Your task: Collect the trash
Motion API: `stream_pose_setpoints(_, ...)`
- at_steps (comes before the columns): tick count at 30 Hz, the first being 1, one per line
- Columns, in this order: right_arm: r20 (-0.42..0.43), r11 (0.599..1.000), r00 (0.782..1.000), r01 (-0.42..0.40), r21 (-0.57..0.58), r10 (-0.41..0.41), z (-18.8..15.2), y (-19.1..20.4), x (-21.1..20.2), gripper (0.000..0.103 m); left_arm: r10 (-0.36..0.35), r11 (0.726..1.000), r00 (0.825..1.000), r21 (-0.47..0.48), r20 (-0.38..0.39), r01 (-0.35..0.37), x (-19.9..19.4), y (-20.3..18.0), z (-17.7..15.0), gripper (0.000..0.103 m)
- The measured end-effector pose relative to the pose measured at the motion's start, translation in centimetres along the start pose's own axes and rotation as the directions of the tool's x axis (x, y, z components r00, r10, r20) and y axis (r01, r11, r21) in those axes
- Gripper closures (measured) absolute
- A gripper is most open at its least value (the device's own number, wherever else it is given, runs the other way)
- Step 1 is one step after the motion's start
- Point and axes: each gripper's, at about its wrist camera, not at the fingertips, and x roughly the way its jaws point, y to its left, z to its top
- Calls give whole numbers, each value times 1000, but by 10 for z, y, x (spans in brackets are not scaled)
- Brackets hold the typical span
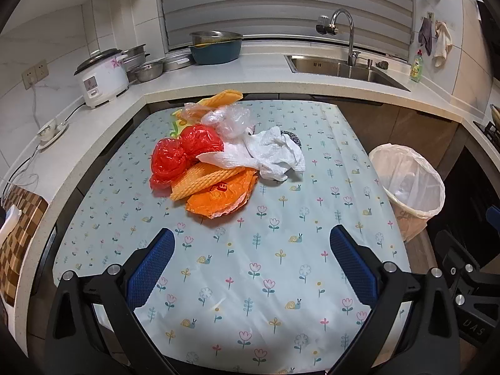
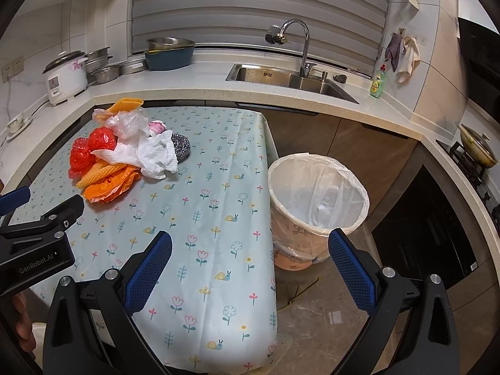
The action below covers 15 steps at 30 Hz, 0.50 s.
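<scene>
While both grippers hang back at the near edge of the table [image 1: 250,281], nothing is held yet: the left gripper [image 1: 251,243] has its blue pads spread wide over bare tablecloth, and the right gripper [image 2: 250,247] is just as wide apart, straddling the table's right edge with the bin [image 2: 315,200] beyond it.

The step in hand looks like the first pick. It would go best if the left gripper came in low toward the near side of the trash pile [image 1: 225,159] and closed on one loose piece at a time, pinching a bunched fold, not a flat sheet, so the thin plastic does not slip out. The bin stands on the floor just beside the table's right side, lined with a pale bag, so each piece needs carrying clear of the edge before it is let go.

The pile sits toward the far left of the table. It is a soft heap: a crumpled red bag [image 1: 181,156], an orange bag [image 1: 222,197] nearest, yellow ridged wrappers [image 1: 203,178], a white paper towel [image 1: 268,156] draped across, and clear plastic [image 1: 231,118] behind.
</scene>
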Motion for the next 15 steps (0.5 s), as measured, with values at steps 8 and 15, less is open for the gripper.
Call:
stream_pose_setpoints(8,1,1000,1000,1,-1,-1,0,-1,-1,7,3,1000,1000,2,0,-3,1,0,0,8)
stream_pose_setpoints(15,6,1000,1000,6,3,-6,0,-4,-1,7,-1,1000,1000,5,1,1,1,0,1,8)
